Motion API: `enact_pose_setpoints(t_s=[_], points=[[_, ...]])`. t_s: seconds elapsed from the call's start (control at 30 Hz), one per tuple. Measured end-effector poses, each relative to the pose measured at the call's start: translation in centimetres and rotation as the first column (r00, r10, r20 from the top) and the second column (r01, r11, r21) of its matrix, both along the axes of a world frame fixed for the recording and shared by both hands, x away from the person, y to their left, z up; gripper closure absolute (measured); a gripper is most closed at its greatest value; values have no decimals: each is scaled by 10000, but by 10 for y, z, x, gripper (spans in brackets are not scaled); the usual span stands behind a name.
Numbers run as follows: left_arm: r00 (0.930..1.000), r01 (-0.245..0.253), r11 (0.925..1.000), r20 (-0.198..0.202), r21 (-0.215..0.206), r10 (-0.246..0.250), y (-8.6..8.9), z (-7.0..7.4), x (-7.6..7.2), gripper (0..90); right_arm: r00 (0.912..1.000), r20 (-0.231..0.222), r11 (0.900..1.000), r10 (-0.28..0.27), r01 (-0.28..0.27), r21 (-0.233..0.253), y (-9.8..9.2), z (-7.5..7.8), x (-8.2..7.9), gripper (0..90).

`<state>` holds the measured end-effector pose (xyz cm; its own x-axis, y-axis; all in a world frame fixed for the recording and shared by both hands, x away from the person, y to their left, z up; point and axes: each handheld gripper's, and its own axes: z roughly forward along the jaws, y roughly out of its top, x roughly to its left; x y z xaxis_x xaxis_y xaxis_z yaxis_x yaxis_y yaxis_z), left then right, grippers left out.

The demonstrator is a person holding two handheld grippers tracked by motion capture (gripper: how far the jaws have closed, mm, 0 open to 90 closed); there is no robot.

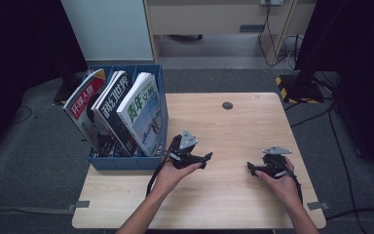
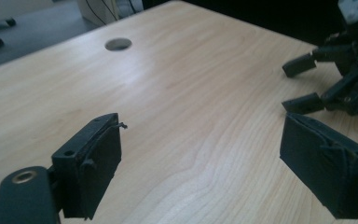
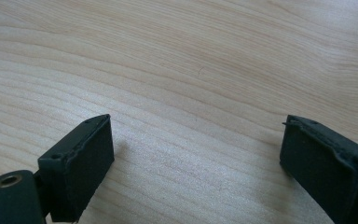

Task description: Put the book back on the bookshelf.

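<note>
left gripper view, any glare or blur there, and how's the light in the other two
Left gripper view: a pale sheen on the table near the hole; the right gripper far off is soft. Right gripper view: even light, faint shadow by the left pad. High view: dim, dark corners.

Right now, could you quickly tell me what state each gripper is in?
Left gripper: open, jaws wide apart, holding nothing, above the table.
Right gripper: open, jaws wide apart, holding nothing, above bare wood.
</note>
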<state>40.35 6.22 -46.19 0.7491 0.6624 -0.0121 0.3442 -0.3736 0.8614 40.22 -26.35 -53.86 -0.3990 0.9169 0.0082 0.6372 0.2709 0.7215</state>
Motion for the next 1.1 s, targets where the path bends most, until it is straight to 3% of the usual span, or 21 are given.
enact_pose_setpoints(t_s=[0.17,0.5,0.77,0.83,0.9,1.1], points=[[9982,356,9986,-505,402,-336,-15,-16,6,97,10000,-15,10000,-3,3,7,0,0,0,99],[9927,615,9927,-1096,1036,-500,-34,-45,11,90,10000,14,10000,8,-8,-7,0,0,0,99],[9866,443,9871,-1618,1541,-190,-38,-64,16,85,10000,27,10000,12,-12,0,0,0,-1,99],[9859,428,9867,-1663,1567,-163,-38,-66,17,83,10000,27,10000,11,-11,1,0,0,-1,99],[9861,341,9804,-1660,1939,-15,-39,-70,17,84,10000,37,10000,12,-12,-12,0,0,-1,99],[9872,121,9811,-1586,1933,190,-37,-74,18,79,10000,29,10000,-14,14,-12,0,0,-2,99]])
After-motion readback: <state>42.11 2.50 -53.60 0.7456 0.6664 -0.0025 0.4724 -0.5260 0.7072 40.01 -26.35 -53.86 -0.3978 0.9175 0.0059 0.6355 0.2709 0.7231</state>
